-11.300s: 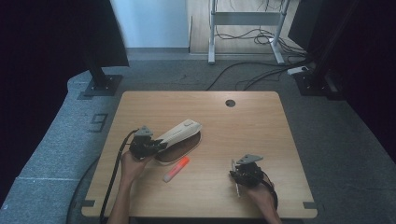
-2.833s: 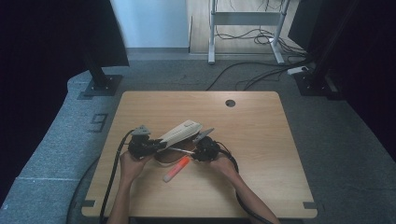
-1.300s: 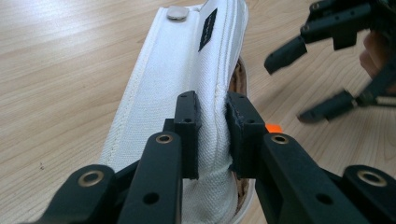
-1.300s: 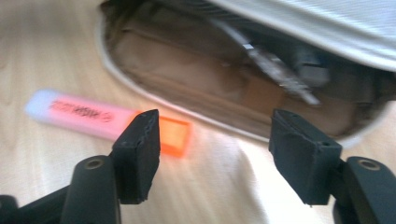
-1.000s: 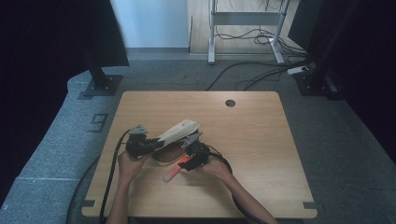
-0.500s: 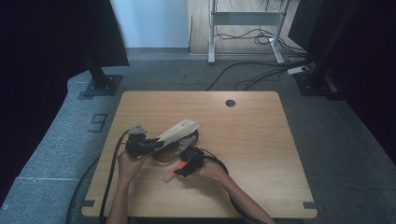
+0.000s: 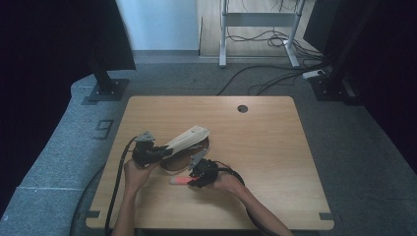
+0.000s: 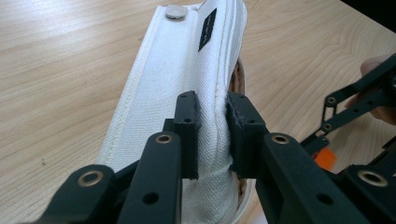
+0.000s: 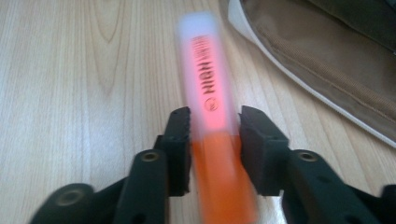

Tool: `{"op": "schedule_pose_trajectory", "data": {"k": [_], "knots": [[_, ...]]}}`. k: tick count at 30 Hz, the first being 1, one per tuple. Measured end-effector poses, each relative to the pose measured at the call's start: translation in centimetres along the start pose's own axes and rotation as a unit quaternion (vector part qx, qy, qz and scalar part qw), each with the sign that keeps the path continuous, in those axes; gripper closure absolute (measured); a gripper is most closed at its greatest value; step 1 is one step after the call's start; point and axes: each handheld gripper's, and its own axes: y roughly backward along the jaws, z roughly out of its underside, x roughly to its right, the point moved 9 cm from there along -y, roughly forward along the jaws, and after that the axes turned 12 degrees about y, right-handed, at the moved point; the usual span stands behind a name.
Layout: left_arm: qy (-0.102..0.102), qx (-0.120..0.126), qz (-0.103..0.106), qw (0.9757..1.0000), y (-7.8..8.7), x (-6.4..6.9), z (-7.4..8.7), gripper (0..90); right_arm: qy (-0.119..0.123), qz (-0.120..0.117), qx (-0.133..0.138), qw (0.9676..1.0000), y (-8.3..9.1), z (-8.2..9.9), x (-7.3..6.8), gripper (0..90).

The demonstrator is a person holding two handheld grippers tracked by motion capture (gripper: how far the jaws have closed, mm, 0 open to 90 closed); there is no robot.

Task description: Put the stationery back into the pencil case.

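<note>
The orange highlighter marker with a translucent cap (image 9: 212, 135) lies flat on the light wooden tabletop (image 7: 275, 147), just in front of the open mouth of the white canvas pencil pouch with a brown lining (image 8: 187, 84). The right hand-held gripper (image 9: 214, 140) straddles the marker's barrel. Its jaws have just been closing, with the marker between them, and they look to be touching or about to touch its sides; the blur keeps me from telling whether the pinch is firm. The left hand-held gripper (image 8: 212, 135) is pressed together on the pouch's upper flap, pinching the cloth and holding the mouth up.

The main risk is the grip on the marker. The barrel is round and smooth, and the pads meet it near the joint of cap and body, so it could roll out sideways or pivot nose-down when lifted. If it tilts, its tip may catch the pouch's white rim rather than enter. The cloth pinch is the second weak spot: a push from the marker could drag the flap free or slide the pouch across the tabletop, closing the opening. The two hand-held grippers also work near each other and could knock together.
</note>
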Motion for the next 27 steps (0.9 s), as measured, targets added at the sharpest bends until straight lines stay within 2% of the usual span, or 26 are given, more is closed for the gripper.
{"op": "schedule_pose_trajectory", "data": {"k": [9,17,22,27], "knots": [[0.001,0.000,0.000,1.0000,0.0,0.0,0.0,75.7,-0.003,-0.005,0.001,1.0000,0.4,0.3,-0.6,65.9],[0.000,0.001,0.000,1.0000,0.0,0.0,0.0,75.7,-0.010,0.006,0.032,0.9994,2.3,-0.6,-0.3,66.0],[0.000,0.002,-0.002,1.0000,0.0,0.0,0.0,75.8,-0.019,0.031,0.039,0.9986,3.6,-0.8,0.9,66.0],[-0.001,0.003,-0.004,1.0000,0.1,0.1,-0.1,75.8,-0.035,0.057,0.032,0.9972,3.9,-0.5,2.5,66.0]]}}
